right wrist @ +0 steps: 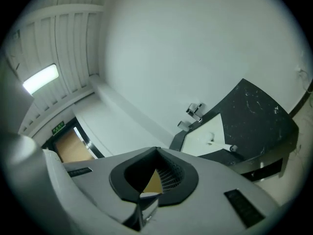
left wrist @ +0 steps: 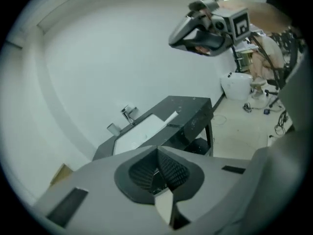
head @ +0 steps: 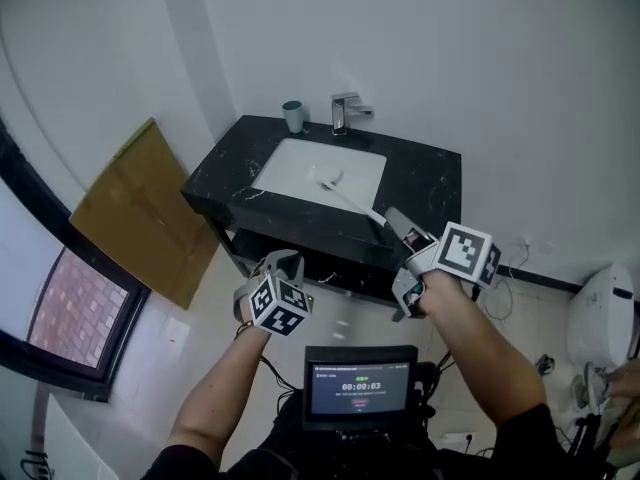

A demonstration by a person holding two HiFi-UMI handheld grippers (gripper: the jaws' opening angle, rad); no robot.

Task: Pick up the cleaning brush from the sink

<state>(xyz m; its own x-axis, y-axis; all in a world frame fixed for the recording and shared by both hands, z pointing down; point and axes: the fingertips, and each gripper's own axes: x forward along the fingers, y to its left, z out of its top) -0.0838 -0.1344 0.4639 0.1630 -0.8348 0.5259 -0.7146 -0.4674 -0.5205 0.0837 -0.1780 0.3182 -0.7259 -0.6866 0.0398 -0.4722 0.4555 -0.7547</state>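
Zero contact: approaching the sink (head: pixel 300 164), holding left tongs (head: pixel 284 260) and right tongs (head: pixel 392 217) pressed together, empty. Next likely needing spreading around the cleaning brush (head: pixel 350 196).

White walls (head: pixel 500 48) meet a pale floor (head: pixel 545 318); cardboard (head: pixel 140 208) leans beside a dark-framed window (head: pixel 80 313).

Head view: steeply down from well back, sink (head: pixel 295 168) far centre. Both gripper views share it, distant, tilted.
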